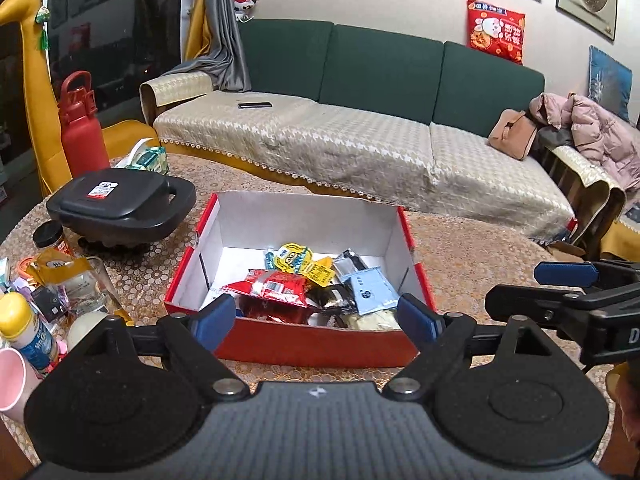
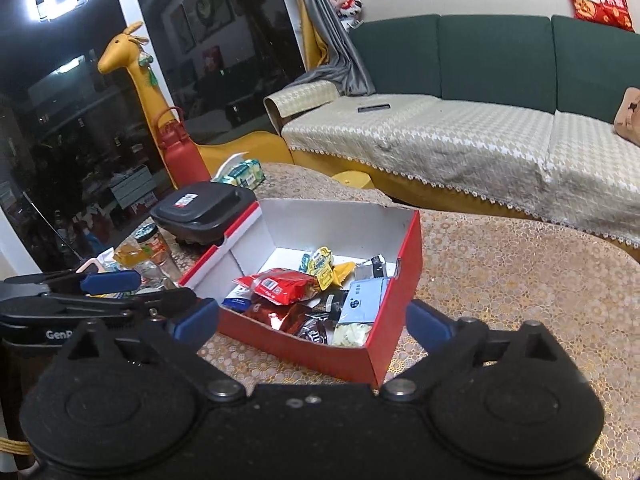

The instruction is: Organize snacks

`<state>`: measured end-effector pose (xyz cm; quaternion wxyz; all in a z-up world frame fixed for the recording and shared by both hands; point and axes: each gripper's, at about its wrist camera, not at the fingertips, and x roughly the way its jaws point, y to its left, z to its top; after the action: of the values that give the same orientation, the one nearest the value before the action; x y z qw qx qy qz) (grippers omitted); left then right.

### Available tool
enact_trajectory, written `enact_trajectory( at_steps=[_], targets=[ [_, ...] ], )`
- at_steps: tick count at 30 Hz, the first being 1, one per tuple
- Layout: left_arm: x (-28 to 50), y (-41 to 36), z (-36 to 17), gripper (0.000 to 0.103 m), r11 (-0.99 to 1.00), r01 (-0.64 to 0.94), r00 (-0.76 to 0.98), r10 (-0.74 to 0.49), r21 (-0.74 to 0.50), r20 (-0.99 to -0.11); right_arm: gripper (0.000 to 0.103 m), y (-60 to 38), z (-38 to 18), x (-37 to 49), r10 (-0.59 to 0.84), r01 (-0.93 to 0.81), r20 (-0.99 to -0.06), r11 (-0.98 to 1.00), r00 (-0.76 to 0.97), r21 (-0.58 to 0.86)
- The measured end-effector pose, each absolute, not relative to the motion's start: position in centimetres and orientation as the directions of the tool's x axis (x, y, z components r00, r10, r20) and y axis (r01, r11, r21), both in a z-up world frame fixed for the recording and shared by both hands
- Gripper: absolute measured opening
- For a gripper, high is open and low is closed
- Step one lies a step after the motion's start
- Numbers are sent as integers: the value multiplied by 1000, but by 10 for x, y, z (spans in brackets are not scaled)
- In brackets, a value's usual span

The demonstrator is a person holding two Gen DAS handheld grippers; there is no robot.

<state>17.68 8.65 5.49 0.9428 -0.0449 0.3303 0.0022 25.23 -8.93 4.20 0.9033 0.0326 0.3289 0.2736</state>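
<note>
A red cardboard box [image 1: 320, 346] with a white inside stands on the round table, seen also in the right wrist view as the box [image 2: 396, 280]. Several snack packets lie in it: a red packet [image 1: 276, 286], a yellow packet [image 1: 298, 260], a pale blue packet [image 1: 370, 288]. My left gripper [image 1: 316, 320] hovers open just before the box's near wall, nothing between its blue pads. My right gripper [image 2: 312, 322] is open too, over the box's near corner, empty. The right gripper [image 1: 568, 280] shows at the right edge of the left wrist view.
A black lidded pan [image 1: 120, 204], a red bottle [image 1: 80, 128], a tissue pack [image 1: 148, 158], jars and small bottles [image 1: 28, 328] crowd the table's left side. A pink cup [image 1: 12, 380] stands at the near left. A sofa [image 1: 360, 140] runs behind the table.
</note>
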Motion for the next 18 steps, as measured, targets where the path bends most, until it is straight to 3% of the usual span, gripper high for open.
enact_trajectory(
  at_steps=[1, 2, 18],
  targets=[
    [175, 86, 55, 93, 995, -32, 781, -31, -89, -624, 102, -91, 43, 248, 521, -477, -567, 845, 638, 240],
    [172, 86, 55, 103, 995, -30, 781, -37, -96, -623, 103, -91, 44, 243, 523, -480, -559, 844, 643, 238],
    [151, 75, 50, 103, 996, -6, 781, -51, -89, -622, 103, -96, 47, 215, 540, -482, -527, 837, 656, 258]
  ],
)
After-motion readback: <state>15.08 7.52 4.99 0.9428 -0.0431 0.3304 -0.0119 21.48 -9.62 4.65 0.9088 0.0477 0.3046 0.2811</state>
